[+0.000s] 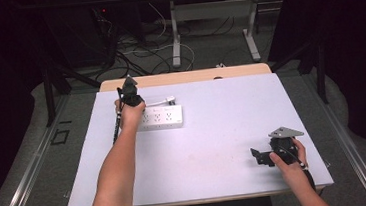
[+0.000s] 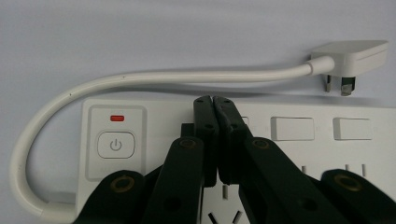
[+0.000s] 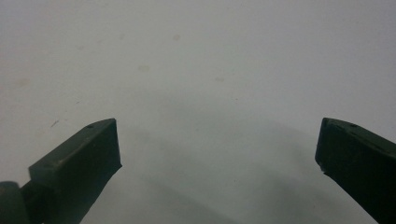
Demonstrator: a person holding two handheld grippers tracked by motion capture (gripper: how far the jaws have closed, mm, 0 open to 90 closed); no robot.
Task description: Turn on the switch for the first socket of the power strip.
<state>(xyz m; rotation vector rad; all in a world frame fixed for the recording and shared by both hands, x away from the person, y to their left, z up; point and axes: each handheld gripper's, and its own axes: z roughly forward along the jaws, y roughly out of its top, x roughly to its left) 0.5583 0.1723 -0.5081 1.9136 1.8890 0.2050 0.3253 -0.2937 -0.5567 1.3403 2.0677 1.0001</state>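
A white power strip (image 1: 162, 118) lies on the pale mat, left of centre. My left gripper (image 1: 130, 93) stands over its left end, held in a hand. In the left gripper view the jaws are pressed together with nothing between them, and the left gripper (image 2: 213, 100) tips sit over the power strip (image 2: 322, 156), partly covering a white switch. A round power button (image 2: 116, 145) with a red light (image 2: 117, 118) is to their left. The strip's white cable (image 2: 187, 77) curves to a plug (image 2: 355, 55) lying on the mat. My right gripper (image 1: 256, 158) is at the front right, its jaws wide apart; the right gripper (image 3: 217, 144) has bare mat between them.
The pale mat (image 1: 215, 145) covers most of a wooden table (image 1: 183, 77). Two more white switches (image 2: 292, 128) line the strip's far edge. Beyond the table, cables lie on the floor around another table's legs (image 1: 176, 48).
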